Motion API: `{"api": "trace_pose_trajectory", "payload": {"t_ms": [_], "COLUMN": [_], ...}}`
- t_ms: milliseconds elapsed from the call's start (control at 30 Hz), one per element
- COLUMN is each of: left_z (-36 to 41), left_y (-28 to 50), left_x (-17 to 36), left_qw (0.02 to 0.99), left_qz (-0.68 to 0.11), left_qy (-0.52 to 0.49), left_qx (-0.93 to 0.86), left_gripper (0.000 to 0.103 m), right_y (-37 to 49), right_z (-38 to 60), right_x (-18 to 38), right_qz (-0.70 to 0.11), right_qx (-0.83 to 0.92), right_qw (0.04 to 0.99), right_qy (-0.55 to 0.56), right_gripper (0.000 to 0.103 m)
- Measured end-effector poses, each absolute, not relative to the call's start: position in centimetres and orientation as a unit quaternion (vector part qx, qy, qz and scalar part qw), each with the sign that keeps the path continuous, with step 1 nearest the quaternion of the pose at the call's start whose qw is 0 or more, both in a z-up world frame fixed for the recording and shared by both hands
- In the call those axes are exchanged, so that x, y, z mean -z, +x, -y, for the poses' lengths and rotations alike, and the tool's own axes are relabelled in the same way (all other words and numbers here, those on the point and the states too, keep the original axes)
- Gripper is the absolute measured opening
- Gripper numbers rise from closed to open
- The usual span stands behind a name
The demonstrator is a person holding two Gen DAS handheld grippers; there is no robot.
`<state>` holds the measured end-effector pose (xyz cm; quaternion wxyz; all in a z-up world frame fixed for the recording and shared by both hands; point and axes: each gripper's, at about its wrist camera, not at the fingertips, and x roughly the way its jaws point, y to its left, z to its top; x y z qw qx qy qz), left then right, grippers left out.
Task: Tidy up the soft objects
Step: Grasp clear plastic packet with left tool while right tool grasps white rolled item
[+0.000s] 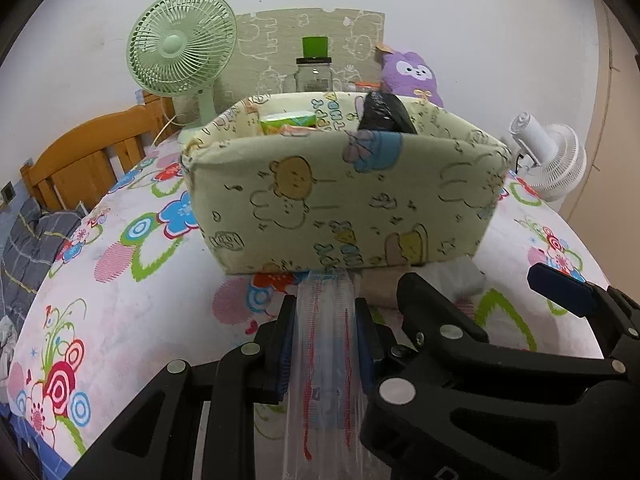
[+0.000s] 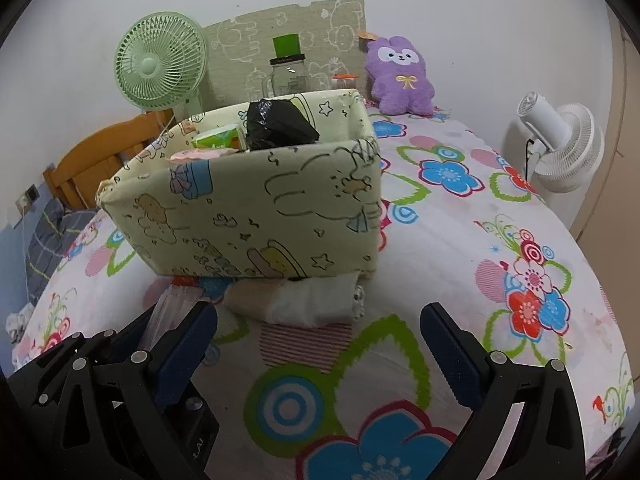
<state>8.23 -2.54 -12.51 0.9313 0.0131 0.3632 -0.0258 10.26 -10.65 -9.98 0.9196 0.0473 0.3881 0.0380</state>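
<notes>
In the left wrist view, lower centre, the left gripper (image 1: 324, 344) is pinching a clear plastic bag (image 1: 326, 360) below the fabric bin (image 1: 344, 196); so thin a hold could be slipping. In the right wrist view, the right gripper (image 2: 320, 360) is gaping empty at bottom centre, risking snagging folded cloths (image 2: 304, 300).
</notes>
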Motion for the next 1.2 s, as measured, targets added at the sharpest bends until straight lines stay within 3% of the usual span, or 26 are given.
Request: {"api": "trace_pose_trajectory", "payload": {"t_ms": [233, 1033, 1200], "left_z": [1.9, 1.9, 2.5], "left_y": [9.5, 11.8, 11.6], "left_x": [12.5, 14.1, 14.2], "left_qw": [0.929, 0.915, 0.917], "left_qz": [-0.369, -0.401, -0.397], "left_qy": [0.008, 0.026, 0.042], "left_qx": [0.019, 0.011, 0.007], "left_gripper": [0.026, 0.027, 0.027], "right_y": [11.5, 14.4, 14.5], "right_z": [10.1, 9.7, 9.7], "right_x": [9.8, 12.0, 12.3], "right_qz": [-0.391, -0.437, -0.44], "right_qx": [-0.028, -0.009, -0.012], "right_qw": [0.919, 0.898, 0.896], "right_qy": [0.042, 0.05, 0.055], "right_gripper": [0.102, 0.081, 0.07]}}
